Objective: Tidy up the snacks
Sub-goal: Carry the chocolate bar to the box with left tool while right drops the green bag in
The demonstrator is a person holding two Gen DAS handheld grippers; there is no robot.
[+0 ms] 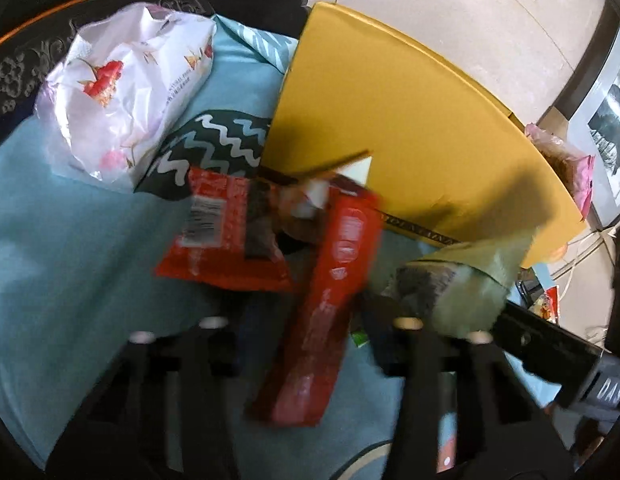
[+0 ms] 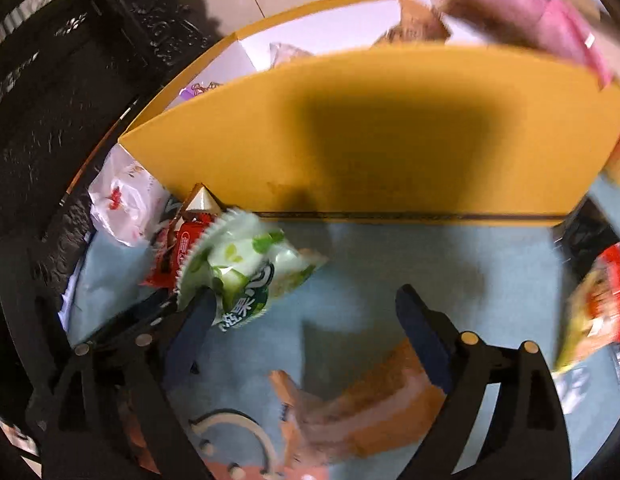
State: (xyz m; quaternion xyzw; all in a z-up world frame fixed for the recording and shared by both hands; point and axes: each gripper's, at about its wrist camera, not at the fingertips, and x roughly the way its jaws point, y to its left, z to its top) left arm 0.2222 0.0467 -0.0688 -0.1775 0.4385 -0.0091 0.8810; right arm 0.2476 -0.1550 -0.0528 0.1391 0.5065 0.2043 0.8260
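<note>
Task looked partway done; in the right wrist view the yellow box filled the upper middle of the frame, and a few packets already showed over its near wall at upper left, w/ a pink bag blurred at upper right (in or above the box, couldn't tell).

Plenty was left on the blue cloth: a white bag at upper left of the left wrist view, a red packet at centre, a green packet at left-centre of the right view, an orange pack at bottom centre, another red-yellow packet at the right edge.

Left gripper seemed nearly closed on a long red bar running up between its jaws, though blur hid the pads; right gripper stood wide, nothing between its fingers, the green packet touching the left finger only.

Est. well under half sorted.
</note>
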